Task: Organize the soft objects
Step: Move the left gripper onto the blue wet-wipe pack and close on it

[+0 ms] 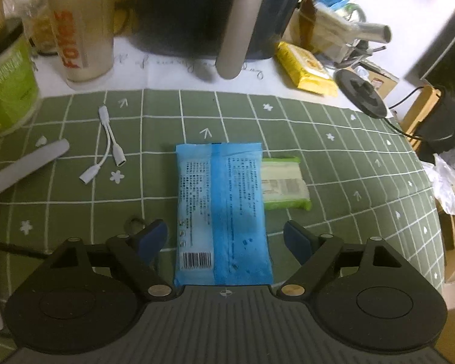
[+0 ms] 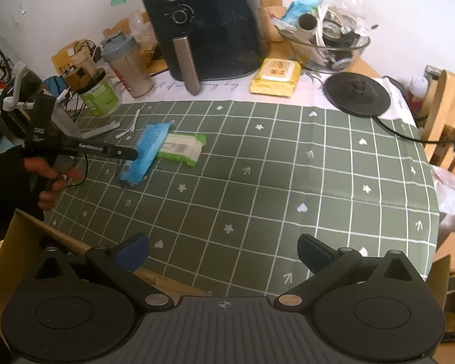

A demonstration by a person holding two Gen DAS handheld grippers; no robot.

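A blue wipes pack [image 1: 223, 209] lies on the green checked tablecloth [image 1: 75, 188], its near end between the open jaws of my left gripper [image 1: 226, 238], which do not touch it. A green wipes pack [image 1: 285, 183] lies against its right side. In the right wrist view the left gripper [image 2: 130, 154] hovers over the blue pack [image 2: 145, 154], with the green pack [image 2: 183, 148] beside it. A yellow wipes pack [image 2: 276, 77] lies near the air fryer. My right gripper [image 2: 223, 251] is open and empty above the cloth's near edge.
A black air fryer [image 2: 206, 24], a shaker bottle [image 2: 130, 66] and a green tub [image 2: 101, 94] stand at the back. A kettle base [image 2: 356, 94] and glass bowl [image 2: 327, 48] sit at the right. A white adapter cable [image 1: 109, 148] and grey stick [image 1: 24, 166] lie left. A cardboard box edge [image 2: 12, 257] is near.
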